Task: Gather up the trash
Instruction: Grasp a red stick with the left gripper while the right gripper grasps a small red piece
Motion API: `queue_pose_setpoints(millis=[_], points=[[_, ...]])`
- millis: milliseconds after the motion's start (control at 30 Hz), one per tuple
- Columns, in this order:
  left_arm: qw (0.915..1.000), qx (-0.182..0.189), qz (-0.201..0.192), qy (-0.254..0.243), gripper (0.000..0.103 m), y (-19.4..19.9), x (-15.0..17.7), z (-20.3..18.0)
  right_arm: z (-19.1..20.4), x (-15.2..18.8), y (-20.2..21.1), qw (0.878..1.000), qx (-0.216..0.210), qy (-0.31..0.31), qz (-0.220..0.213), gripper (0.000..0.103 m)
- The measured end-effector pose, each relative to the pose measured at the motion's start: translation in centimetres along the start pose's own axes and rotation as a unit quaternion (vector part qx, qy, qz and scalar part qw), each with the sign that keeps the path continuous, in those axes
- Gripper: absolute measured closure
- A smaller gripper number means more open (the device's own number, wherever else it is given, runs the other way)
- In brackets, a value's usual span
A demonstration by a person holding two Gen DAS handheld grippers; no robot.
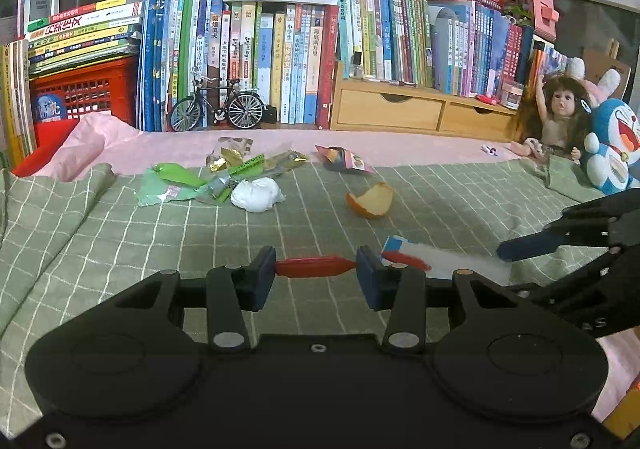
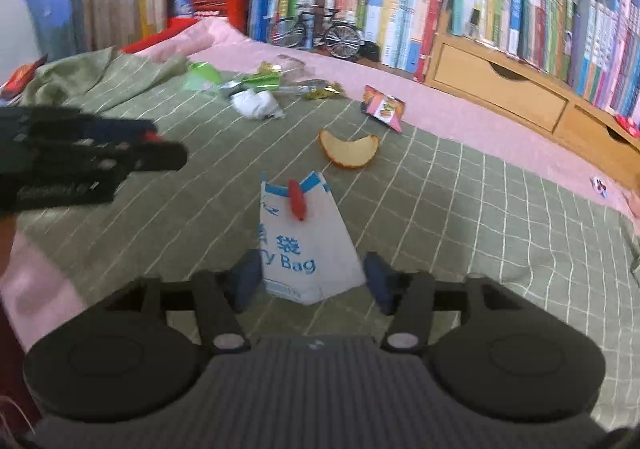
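My left gripper [image 1: 316, 269] is shut on a red wrapper [image 1: 312, 266] stretched between its blue pads, a little above the green checked bedspread [image 1: 120, 249]. In the right wrist view that gripper [image 2: 160, 143] is a blur at the left. A white paper bag [image 2: 308, 249] with blue print lies flat, and another red scrap [image 2: 297, 201] rests on its far end. My right gripper [image 2: 312, 281] stands open around the bag's near end, pads beside its edges. Farther off lie a piece of peel [image 2: 348, 149], a crumpled tissue [image 2: 256, 105], green wrappers [image 2: 202, 77] and a snack packet [image 2: 384, 107].
Rows of books [image 1: 280, 61], a model bicycle [image 1: 218, 105], a red crate [image 1: 84, 93] and wooden drawers [image 1: 400, 109] line the back of the bed. A doll [image 1: 560, 117] and a blue plush toy [image 1: 612, 149] sit at the right. A pink sheet [image 1: 180, 145] lies beyond the bedspread.
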State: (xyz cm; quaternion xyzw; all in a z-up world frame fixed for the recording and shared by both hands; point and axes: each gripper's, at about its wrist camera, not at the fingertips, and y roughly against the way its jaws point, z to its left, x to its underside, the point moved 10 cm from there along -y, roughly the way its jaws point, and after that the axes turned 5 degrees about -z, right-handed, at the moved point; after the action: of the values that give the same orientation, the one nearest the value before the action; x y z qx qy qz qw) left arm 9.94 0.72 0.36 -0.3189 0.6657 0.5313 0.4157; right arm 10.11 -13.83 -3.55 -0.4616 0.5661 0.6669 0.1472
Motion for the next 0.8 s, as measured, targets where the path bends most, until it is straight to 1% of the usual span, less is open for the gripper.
queue_pose_setpoints(millis=[67,200,233,267,300,333,367,400,500,667,700,767,800], points=[[1.0000,-0.002,0.000,-0.001,0.061,0.0,0.1,0.0,-0.1,-0.1,0.4,1.000,0.001,-0.002,-0.007,0.028],[1.0000,-0.002,0.003,0.000,0.061,-0.1,0.2,0.2,-0.5,-1.0,0.7,0.999,0.000,-0.026,-0.030,0.028],[1.0000,-0.003,0.003,-0.002,0.061,-0.2,0.2,0.2,-0.4,-1.2,0.6,0.999,0.001,-0.028,-0.036,0.031],[1.0000,-0.004,0.003,-0.003,0.061,-0.3,0.3,0.2,-0.4,-1.5,0.4,0.999,0.003,-0.030,-0.040,0.038],[1.0000,-0.006,0.004,-0.004,0.061,-0.3,0.4,0.3,-0.3,-1.7,-0.1,0.999,0.006,-0.033,-0.039,0.056],[1.0000,-0.006,0.004,-0.005,0.061,-0.3,0.4,0.3,-0.2,-1.7,-0.6,0.999,0.007,-0.035,-0.035,0.069],[1.0000,-0.006,0.004,-0.005,0.061,-0.4,0.5,0.4,0.0,-1.8,-1.1,0.999,0.007,-0.035,-0.033,0.075],[1.0000,-0.006,0.005,-0.004,0.061,-0.4,0.6,0.4,0.4,-1.8,-1.8,0.999,0.005,-0.032,-0.030,0.078],[0.9999,-0.006,0.007,-0.008,0.061,-0.4,0.9,0.5,1.0,-1.8,-3.6,0.999,0.007,-0.026,-0.022,0.078],[0.9999,-0.004,0.011,-0.007,0.061,-0.6,1.3,0.6,1.1,-1.4,-6.3,0.999,0.012,-0.035,0.001,0.079],[0.9999,-0.004,0.012,-0.006,0.061,-0.7,1.4,0.6,1.1,-1.4,-6.5,0.999,0.013,-0.039,-0.003,0.079],[0.9999,-0.002,0.013,-0.006,0.061,-0.6,1.6,0.4,1.2,-1.5,-6.5,0.999,0.012,-0.038,-0.005,0.083],[0.9999,0.000,0.013,-0.005,0.061,-0.6,1.7,0.4,1.4,-1.4,-6.3,0.999,0.007,-0.041,-0.005,0.091]])
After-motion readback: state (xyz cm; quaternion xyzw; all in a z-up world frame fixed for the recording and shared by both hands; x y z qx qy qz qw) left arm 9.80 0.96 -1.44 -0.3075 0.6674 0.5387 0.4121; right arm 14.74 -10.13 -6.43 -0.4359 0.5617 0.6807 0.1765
